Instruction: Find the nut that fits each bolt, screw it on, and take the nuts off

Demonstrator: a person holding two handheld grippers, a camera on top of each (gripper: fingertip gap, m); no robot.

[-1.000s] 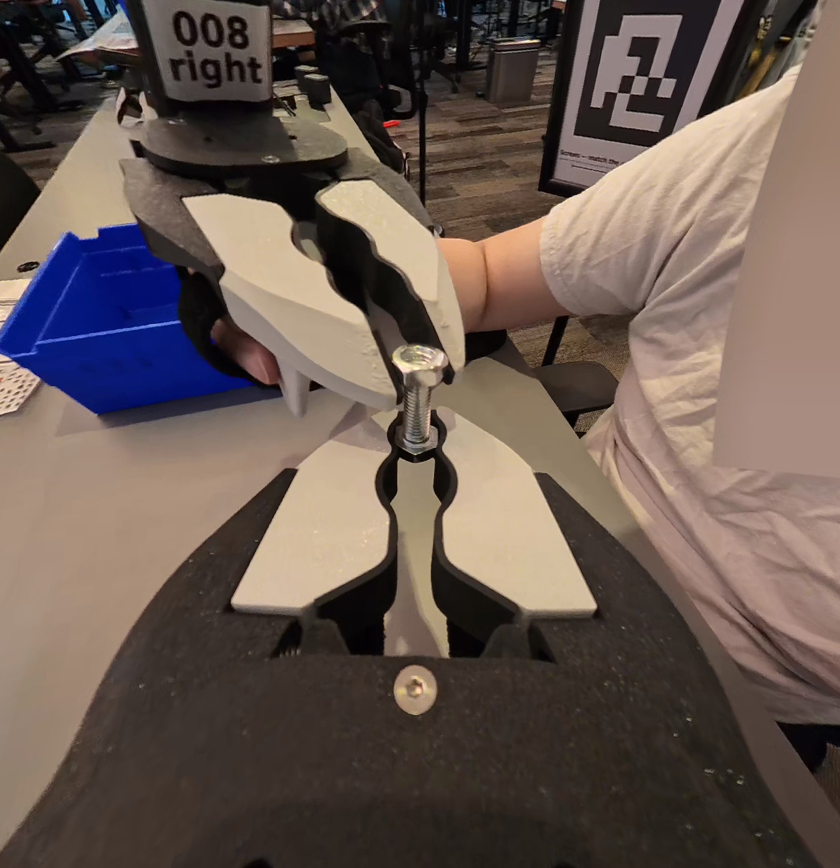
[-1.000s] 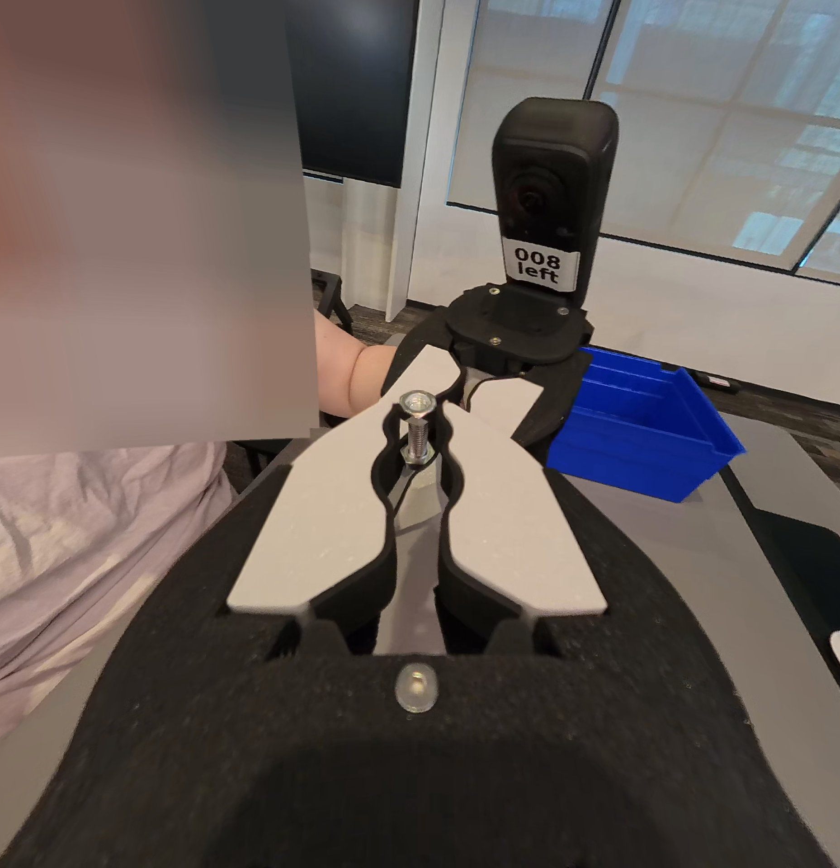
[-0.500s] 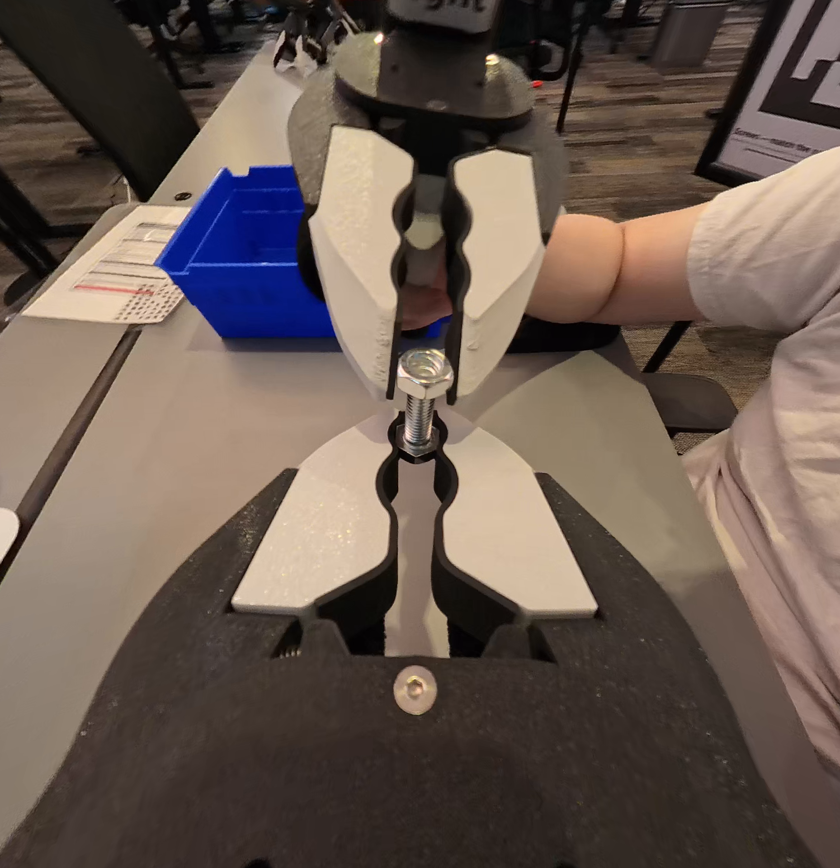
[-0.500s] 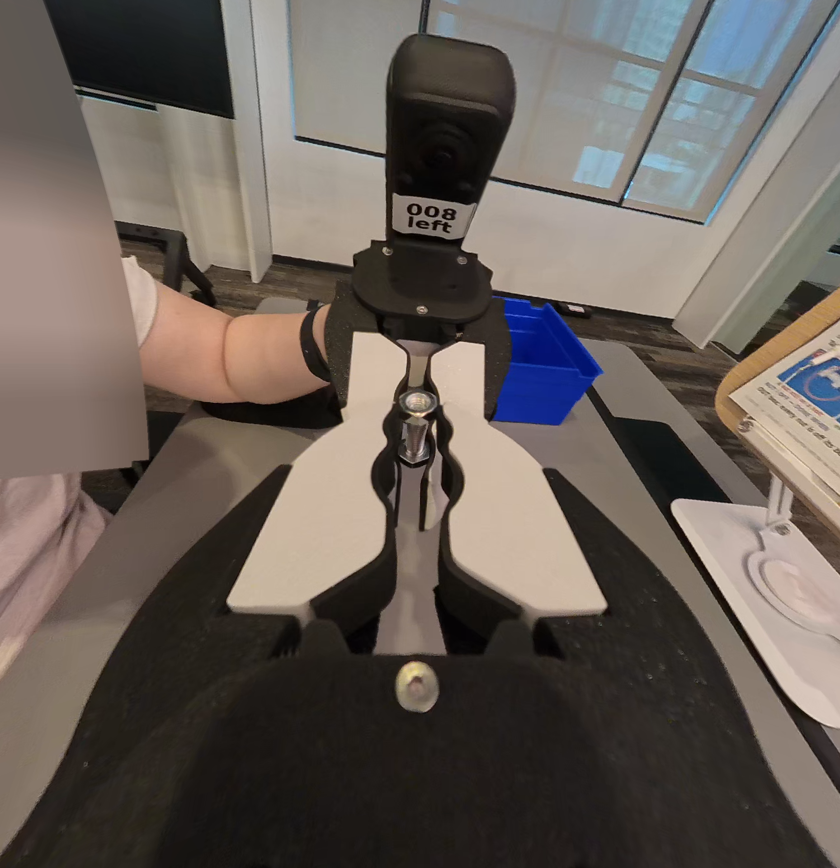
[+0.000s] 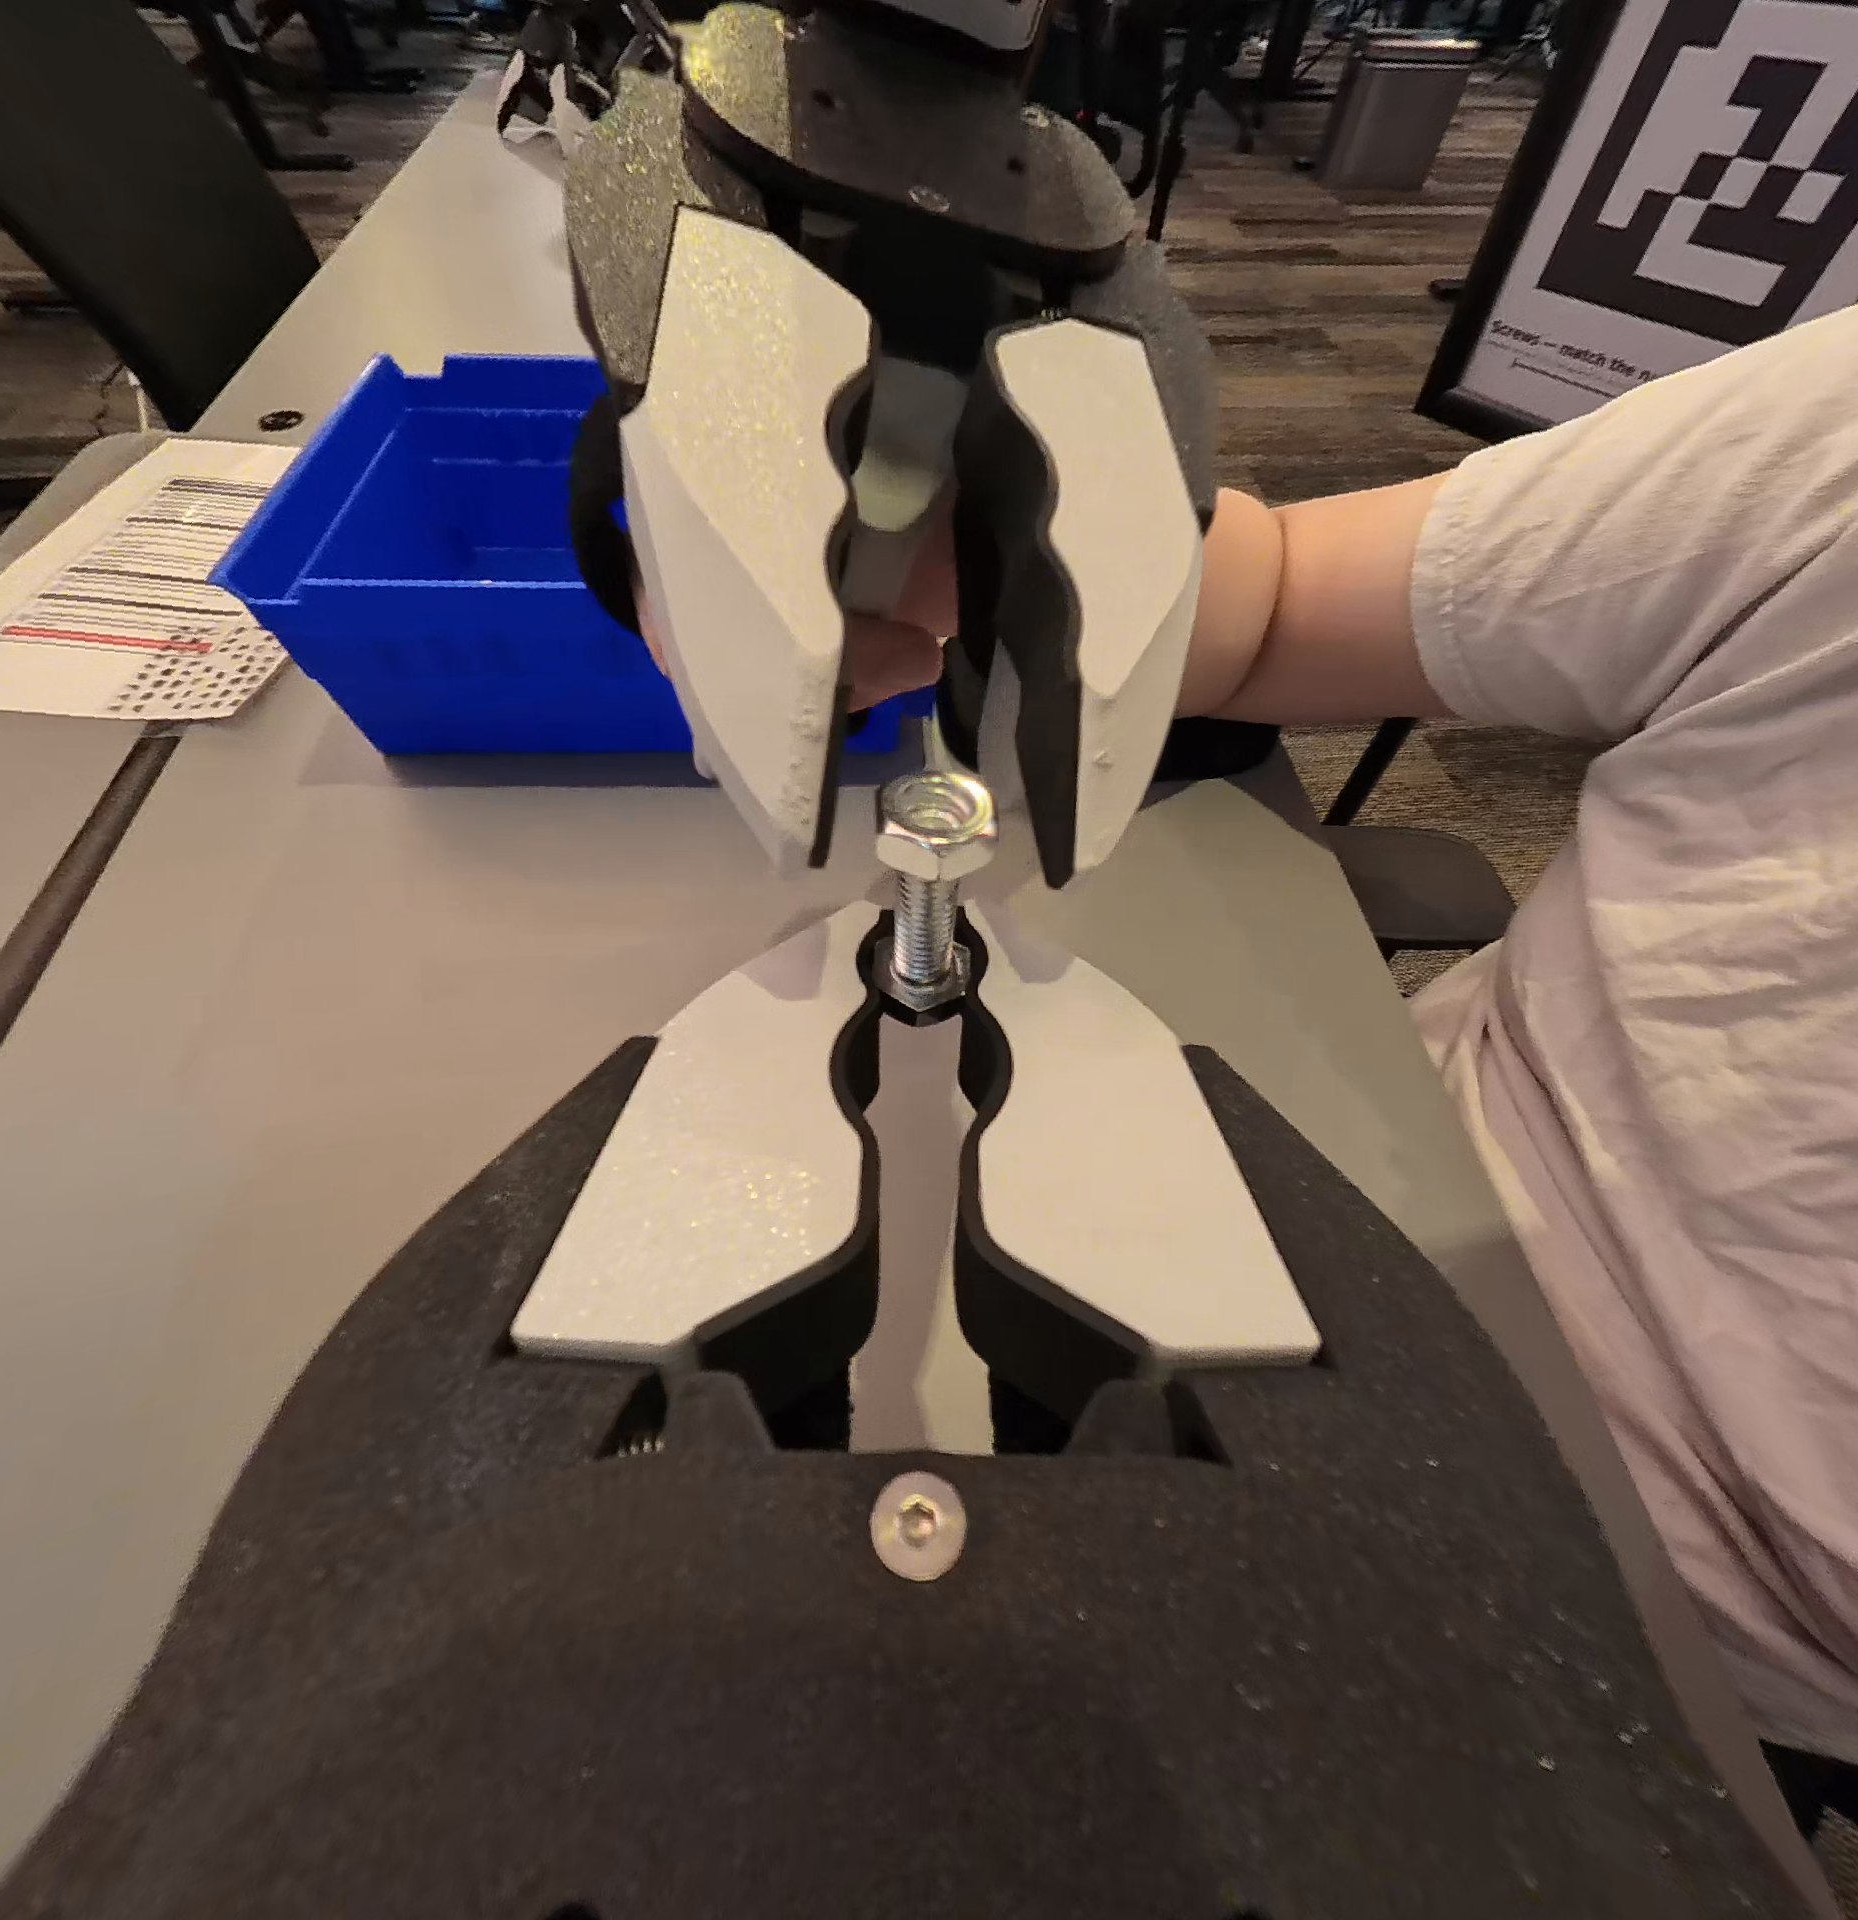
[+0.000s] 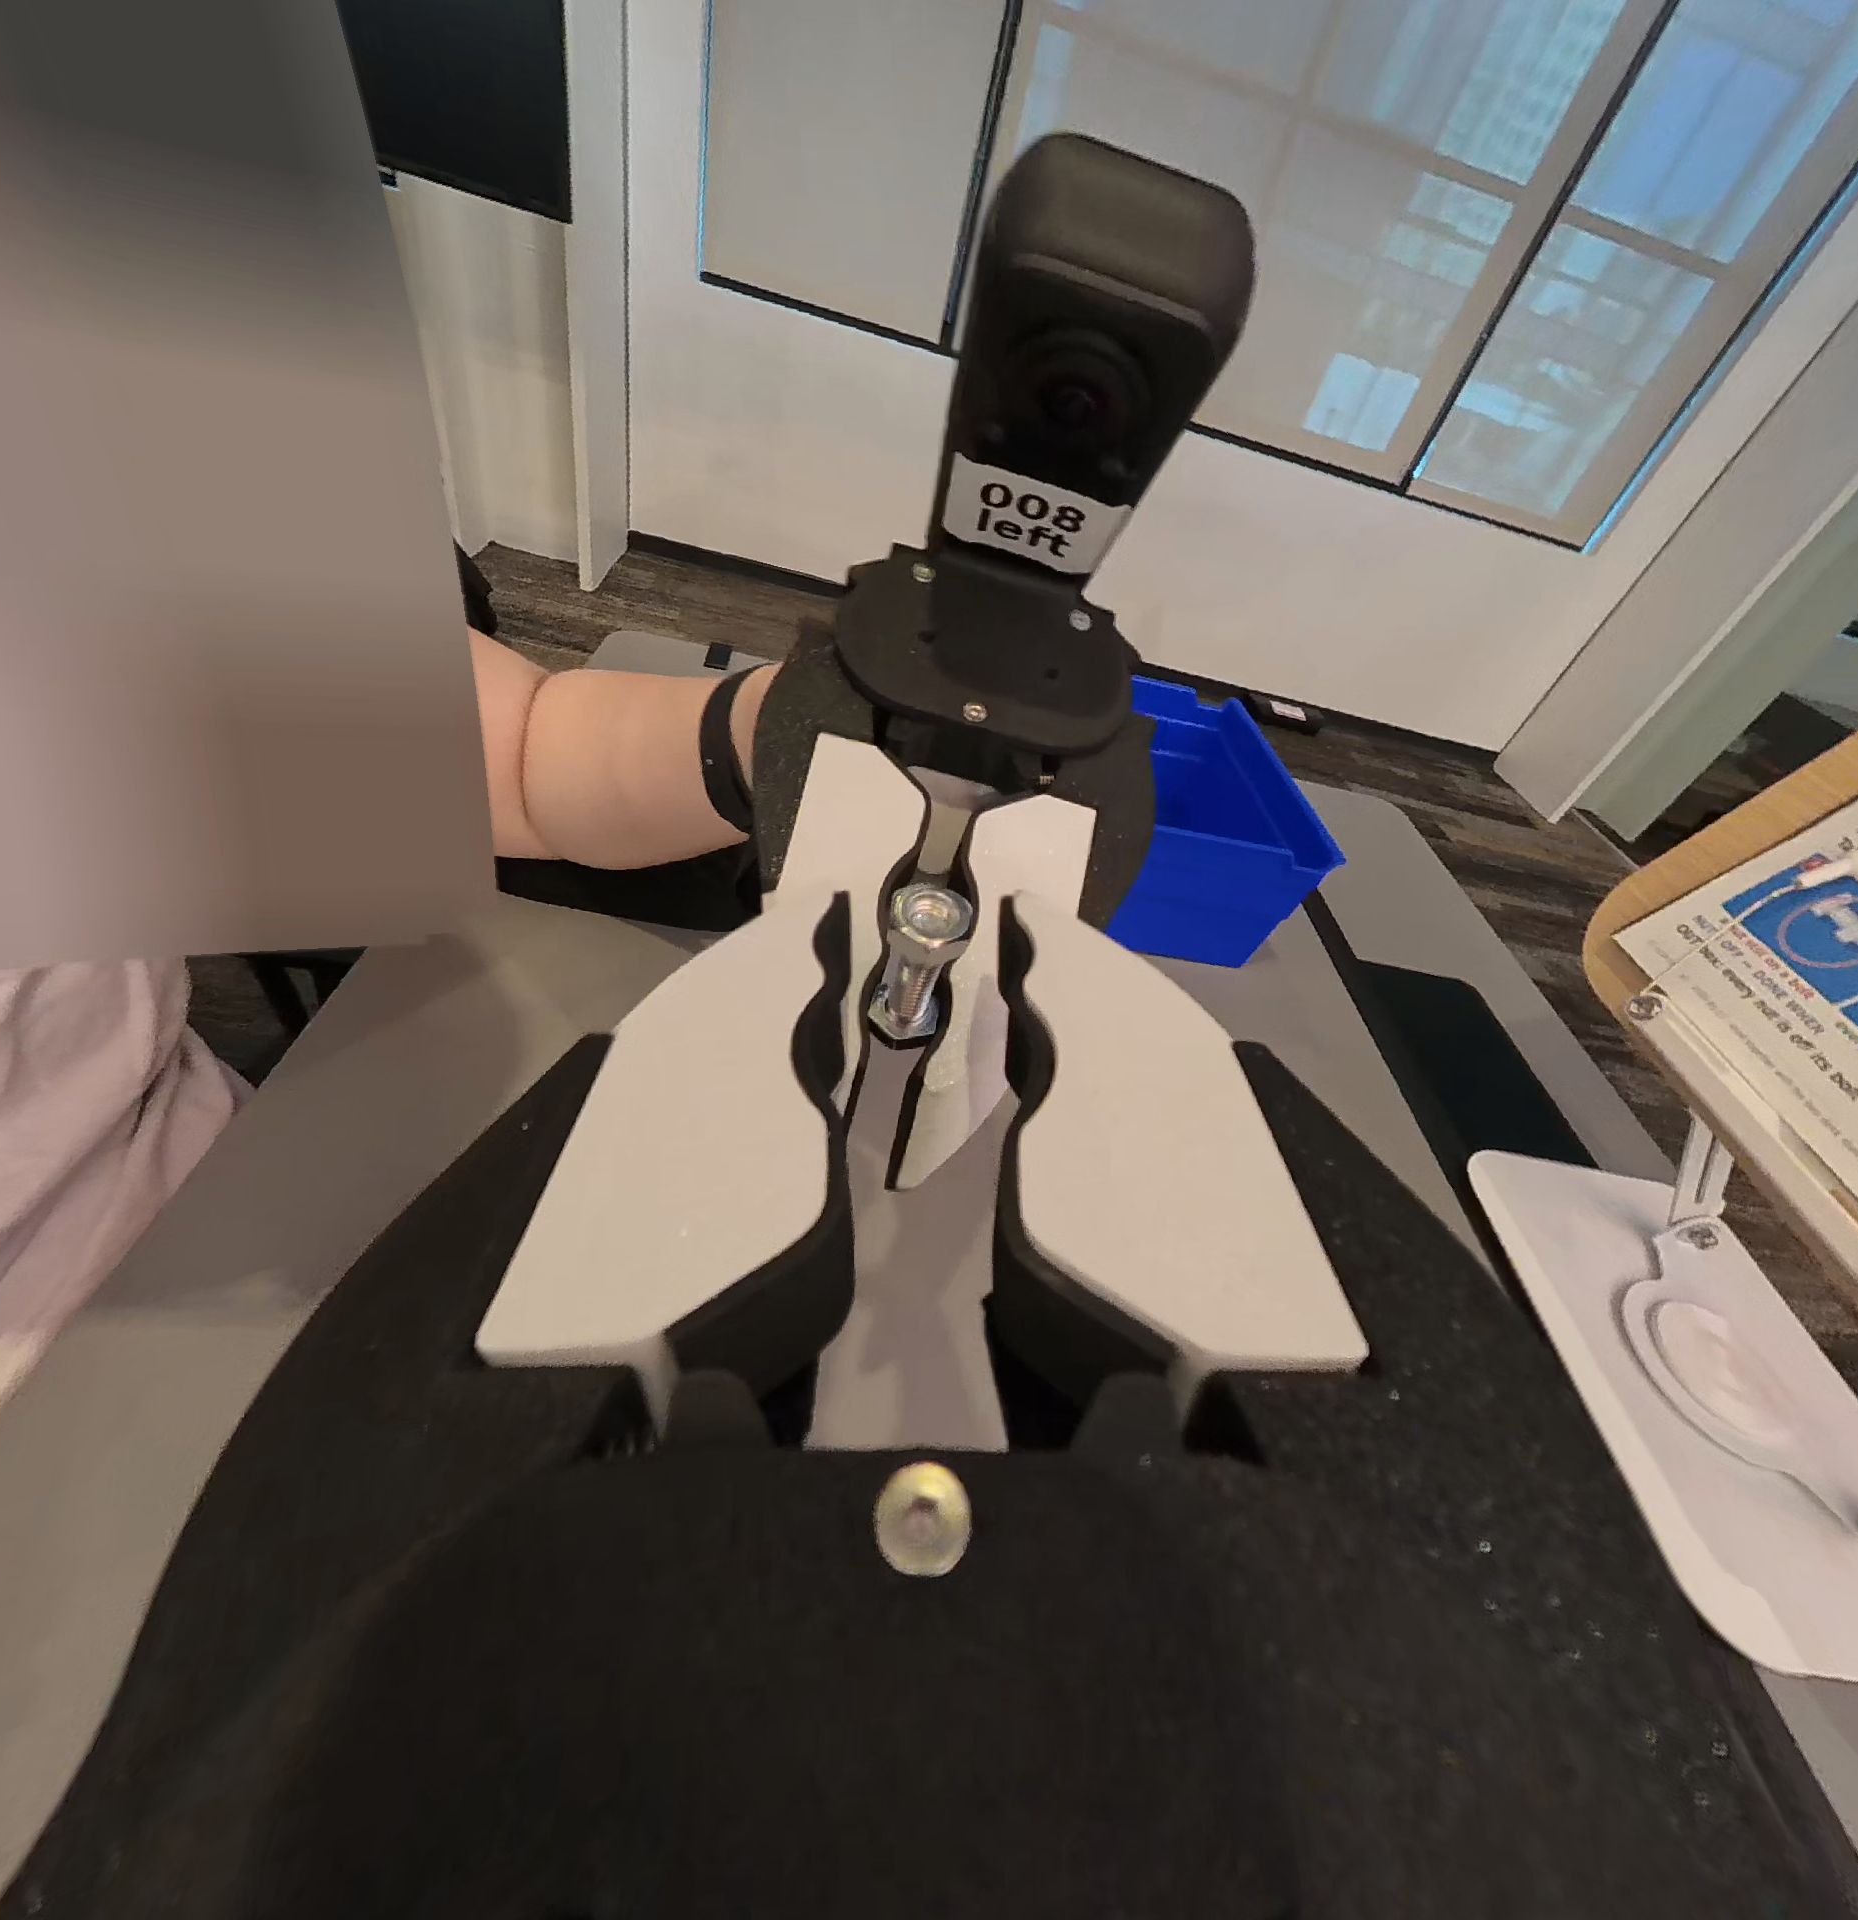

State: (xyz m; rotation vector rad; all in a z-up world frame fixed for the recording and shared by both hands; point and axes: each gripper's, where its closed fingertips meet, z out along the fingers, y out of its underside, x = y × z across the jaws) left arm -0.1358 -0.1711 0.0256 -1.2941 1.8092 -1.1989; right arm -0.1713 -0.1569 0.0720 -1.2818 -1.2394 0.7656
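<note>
A silver bolt (image 5: 925,925) stands upright with its hex head (image 5: 935,831) on top and a dark nut (image 5: 920,1000) on the lower end of its thread. My left gripper (image 5: 920,971) is shut on the nut and holds the bolt above the grey table (image 5: 385,987). My right gripper (image 5: 930,857) comes down from above. Its fingers are apart on either side of the bolt head and do not touch it. In the right wrist view the bolt head (image 6: 930,925) sits in the gap of my right gripper (image 6: 925,920), and my left gripper (image 6: 904,1039) holds the nut (image 6: 902,1023) below.
A blue bin (image 5: 437,582) stands on the table behind the grippers; it also shows in the right wrist view (image 6: 1216,862). A printed sheet (image 5: 125,582) lies left of it. A white stand (image 6: 1683,1403) holding a printed card is at the right. The person's arm (image 5: 1309,613) and shirt are close on the right. Some 5 centimeters of space lies between my two pairs of fingers.
My right gripper turned around the bolt head, then opened and let go of it. My left gripper has kept its hold on the nut.
</note>
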